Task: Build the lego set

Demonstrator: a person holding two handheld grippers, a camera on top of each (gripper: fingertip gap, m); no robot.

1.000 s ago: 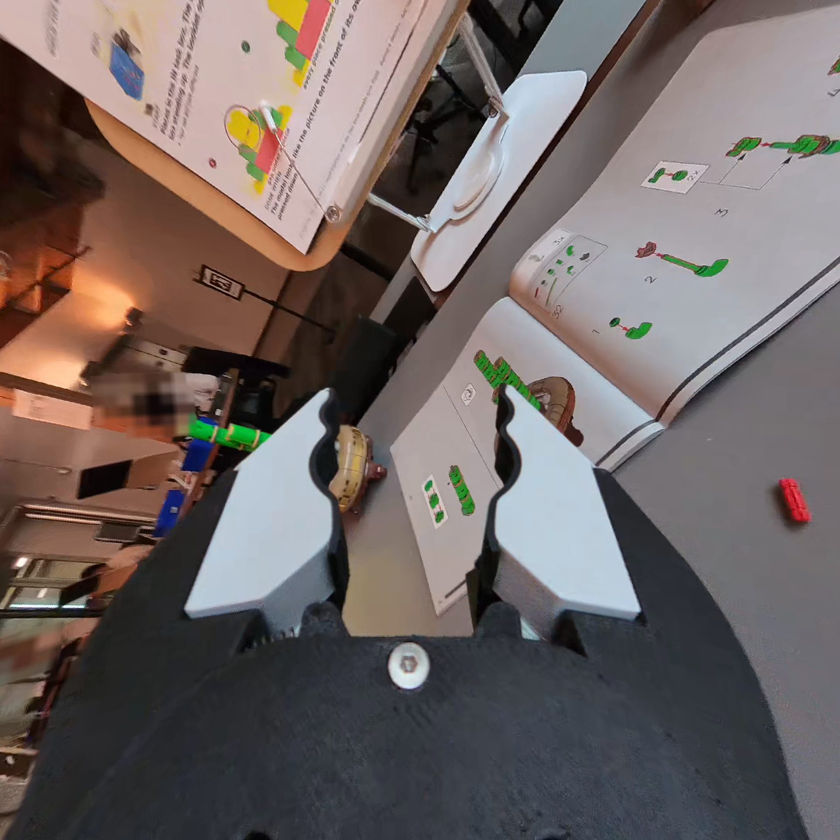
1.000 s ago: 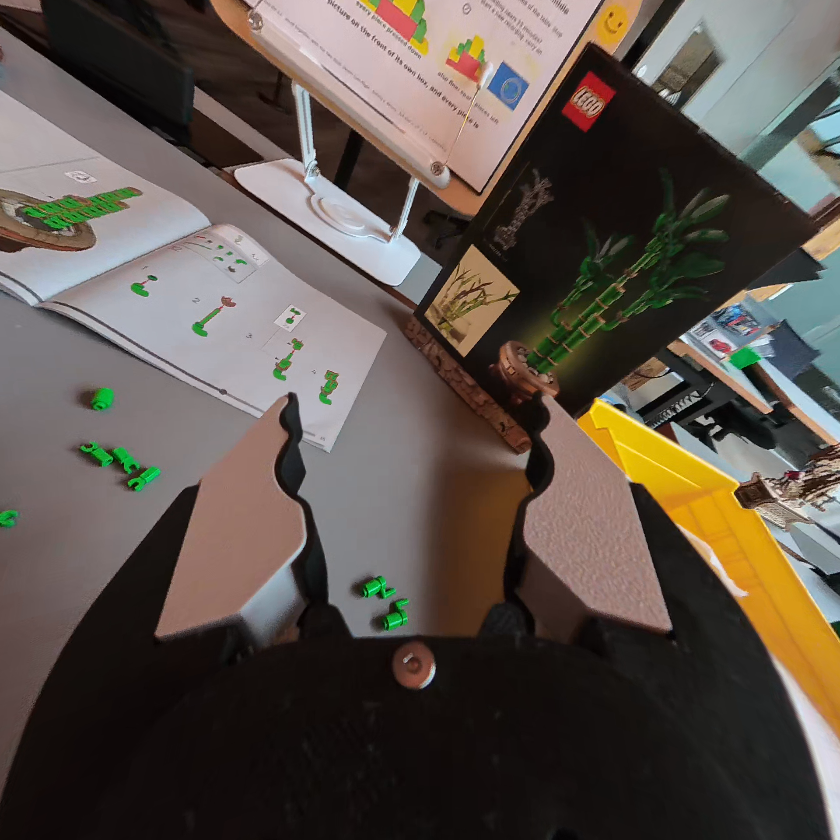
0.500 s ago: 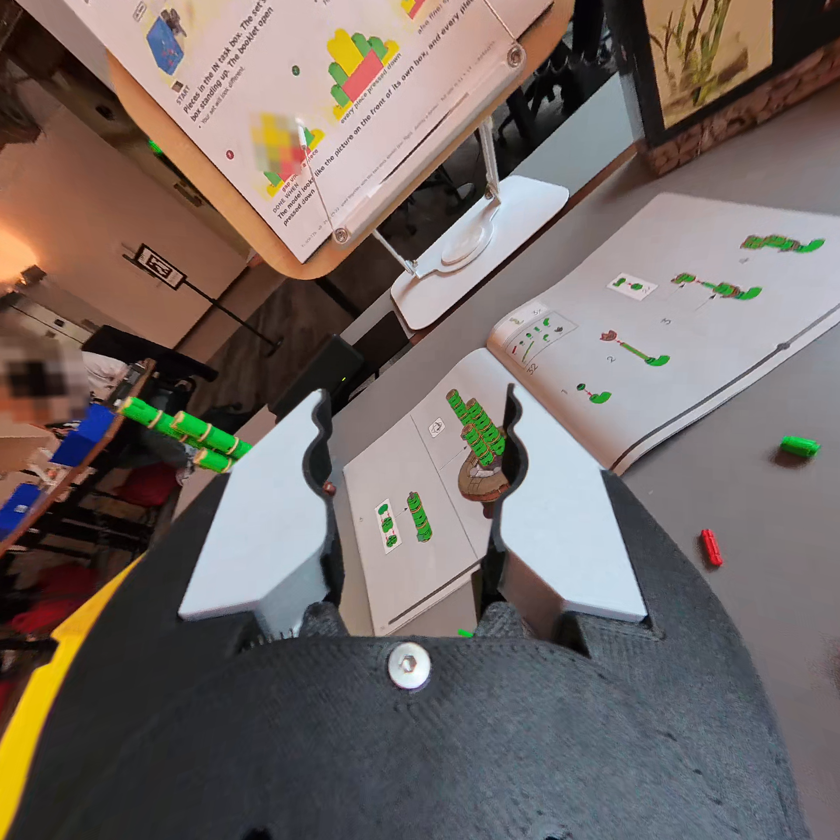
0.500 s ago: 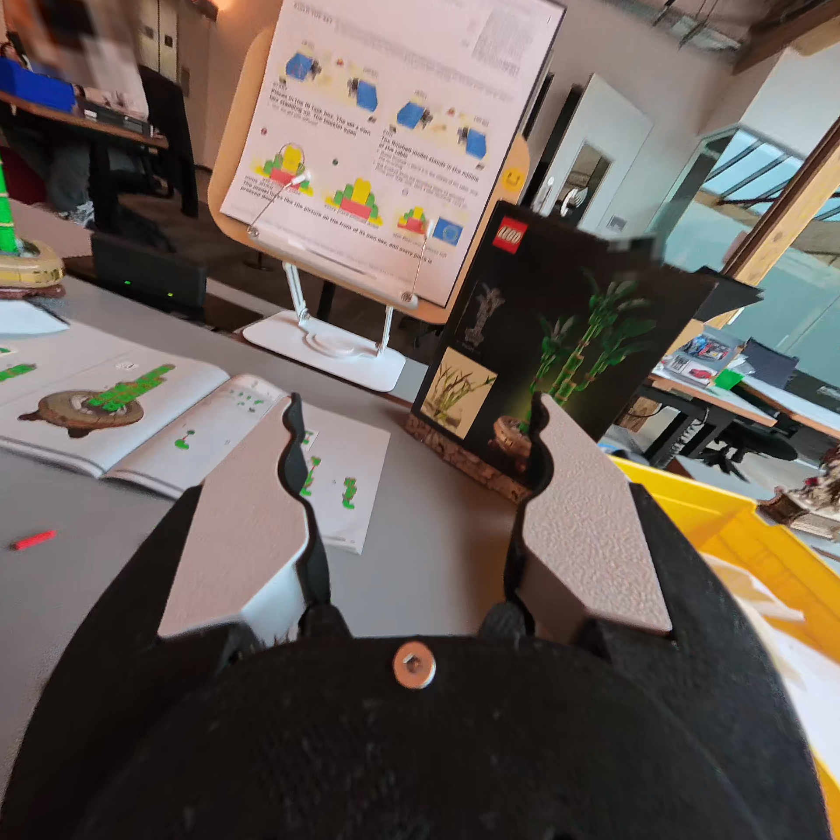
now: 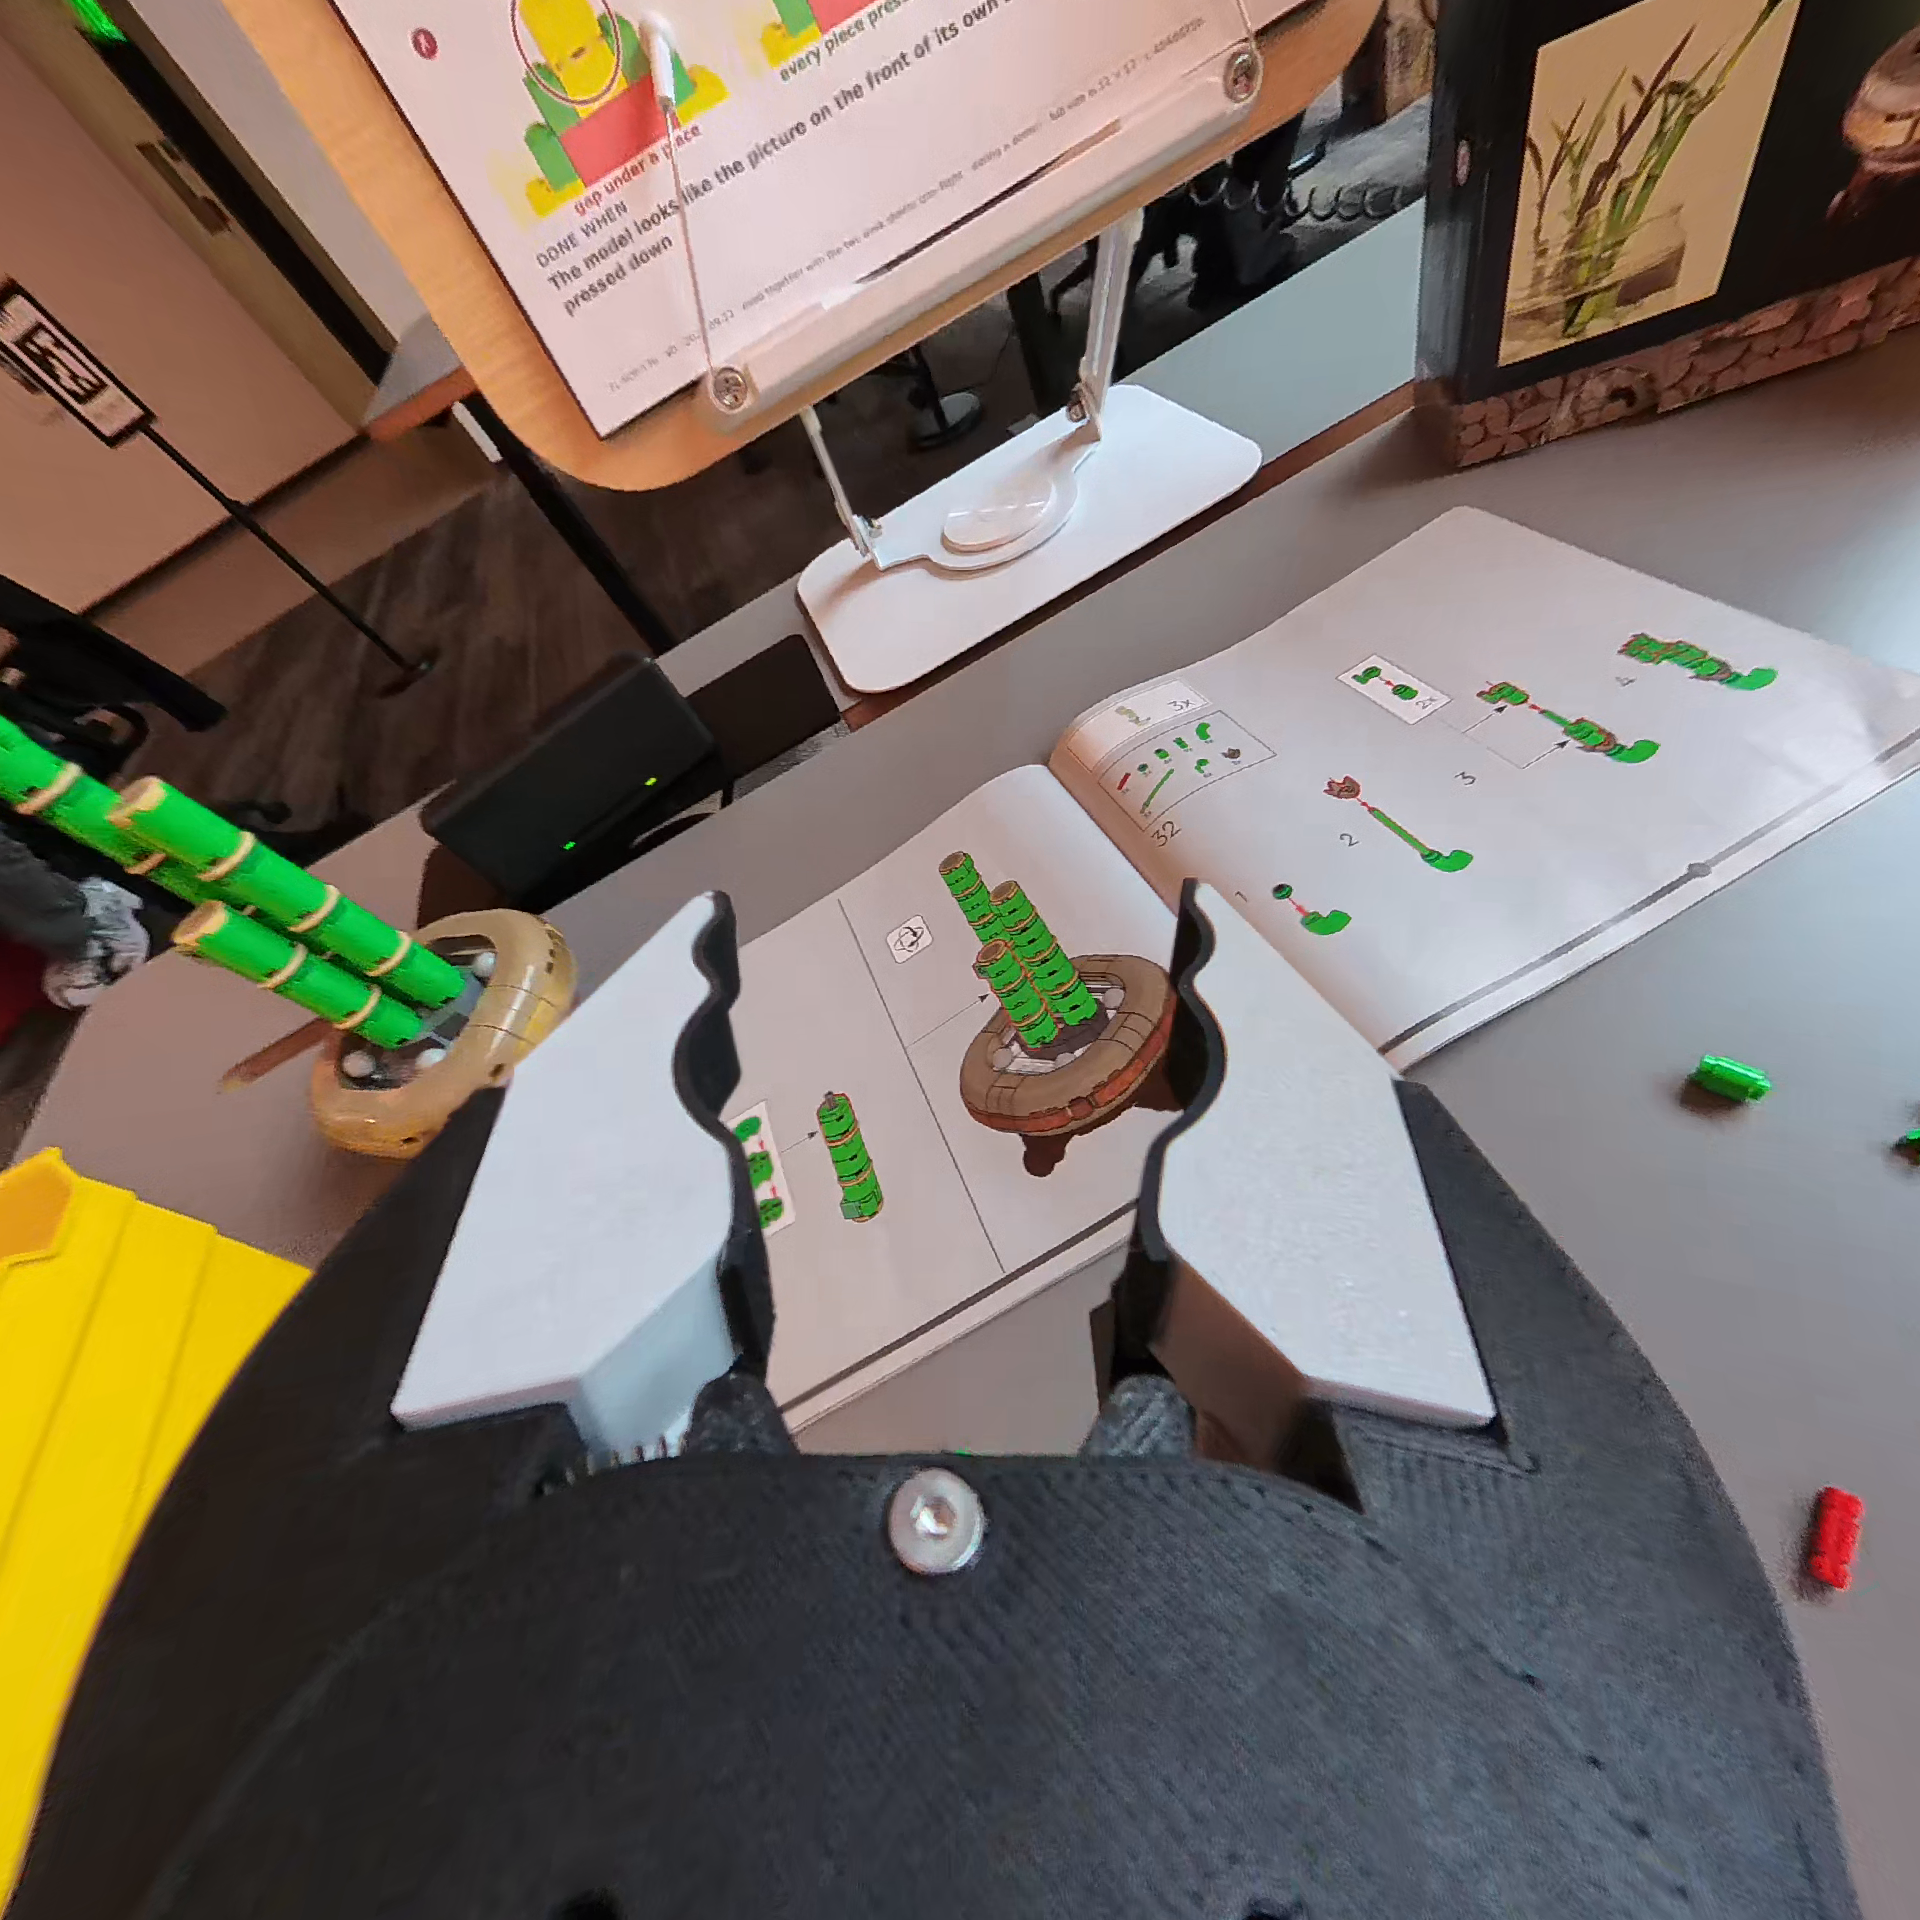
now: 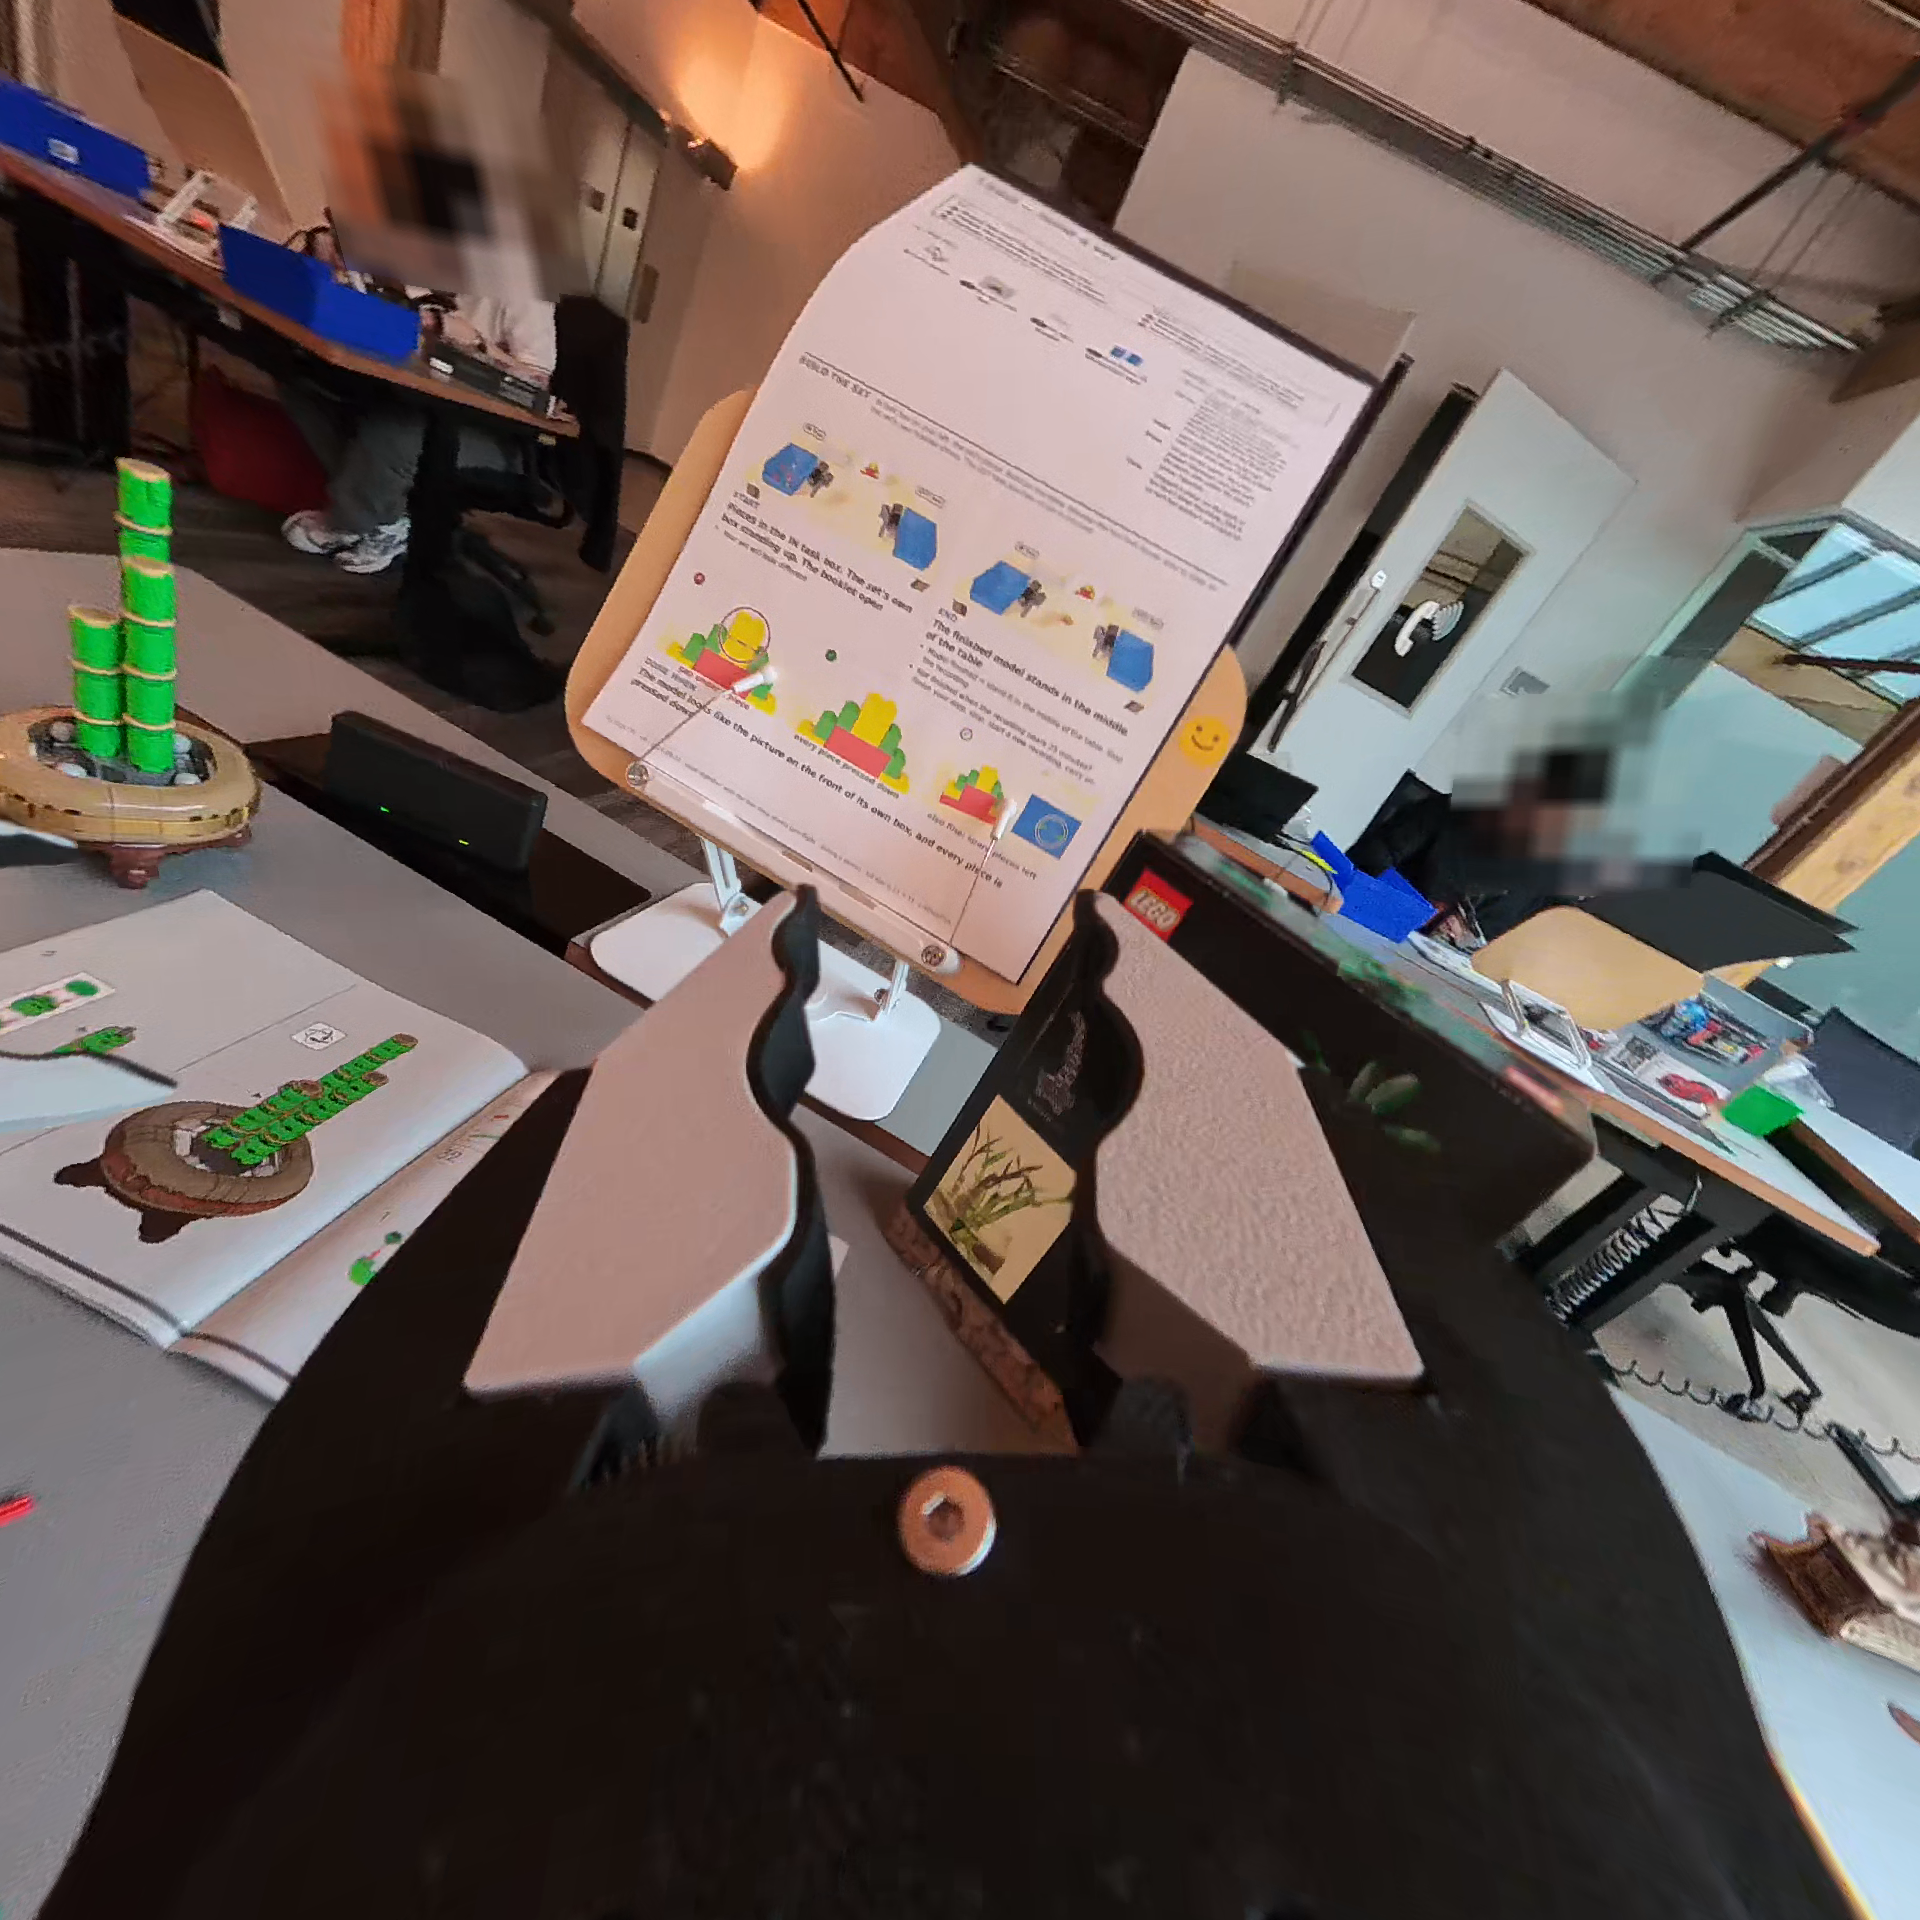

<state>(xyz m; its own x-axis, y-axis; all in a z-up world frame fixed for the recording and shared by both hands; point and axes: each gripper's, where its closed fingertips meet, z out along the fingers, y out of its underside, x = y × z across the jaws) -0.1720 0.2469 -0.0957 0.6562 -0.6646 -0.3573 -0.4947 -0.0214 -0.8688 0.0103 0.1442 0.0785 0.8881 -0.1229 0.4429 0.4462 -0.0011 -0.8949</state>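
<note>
The left hand-held gripper (image 5: 951,1049) is held above the tabletop (image 5: 1621,1288) with its jaws spread wide and nothing between them. Straight ahead of it, under the gap, lies the open instruction booklet (image 5: 1278,894). To its left a yellow bin (image 5: 94,1382) shows only its rim and wall; what it holds cannot be seen. Ahead and to the left, just beyond the bin, stands the partly built bamboo model (image 5: 416,1008), green stalks rising from a round tan pot. To the right lie a loose green piece (image 5: 1727,1076) and, nearer, a red piece (image 5: 1834,1537), well apart.

The right hand-held gripper (image 6: 940,987) also hangs empty, jaws parted. Directly in front stands the dark set box (image 6: 1226,1049), upright on the tabletop, and behind it a printed sheet on a white stand (image 6: 873,1039). The booklet (image 6: 260,1122) lies to the left, the bamboo model (image 6: 130,717) beyond it.
</note>
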